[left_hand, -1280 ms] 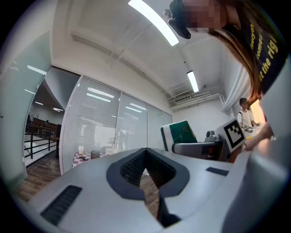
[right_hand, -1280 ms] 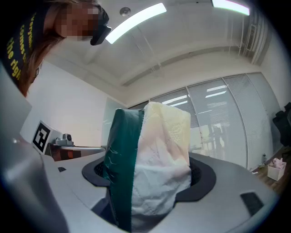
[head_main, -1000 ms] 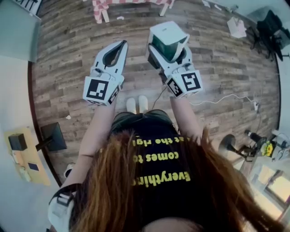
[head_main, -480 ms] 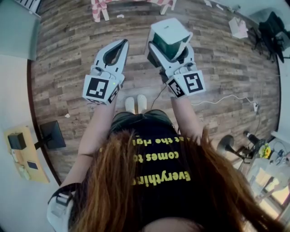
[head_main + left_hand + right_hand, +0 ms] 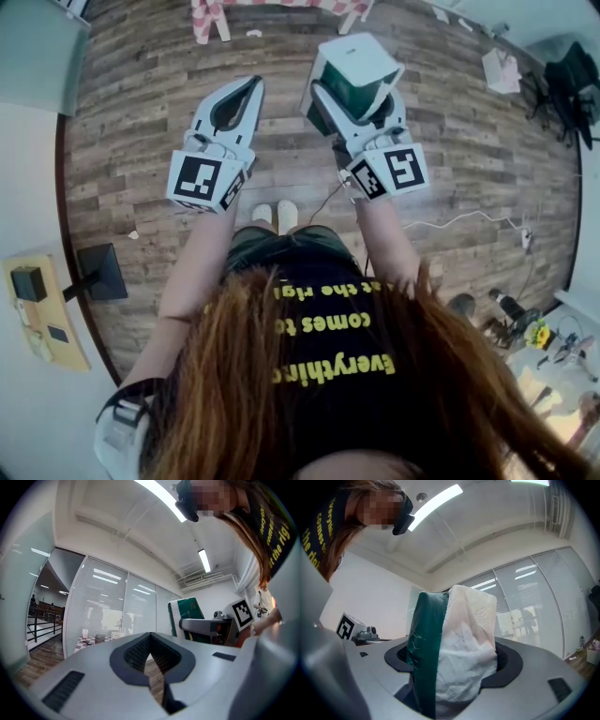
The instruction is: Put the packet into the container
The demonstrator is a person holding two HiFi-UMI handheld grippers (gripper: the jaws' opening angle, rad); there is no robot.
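A green and white packet [image 5: 354,73] of soft tissue sticks up out of my right gripper [image 5: 352,101], which is shut on it and held at chest height over the wooden floor. In the right gripper view the packet [image 5: 454,653] fills the gap between the jaws of the right gripper [image 5: 452,670]. My left gripper [image 5: 249,87] hangs beside it to the left, shut with nothing in it; its jaw tips meet in the left gripper view [image 5: 150,637]. From there the packet [image 5: 187,613] shows to the right. No container is in view.
A table with a red checked cloth [image 5: 208,13] stands ahead on the wooden floor [image 5: 141,122]. A white cable [image 5: 450,220] runs on the right. A black stand [image 5: 98,272] is on the left. The person's shoes [image 5: 277,216] show below the grippers.
Both grippers have risen slightly in the head view, still side by side. The packet stays held in the right gripper.
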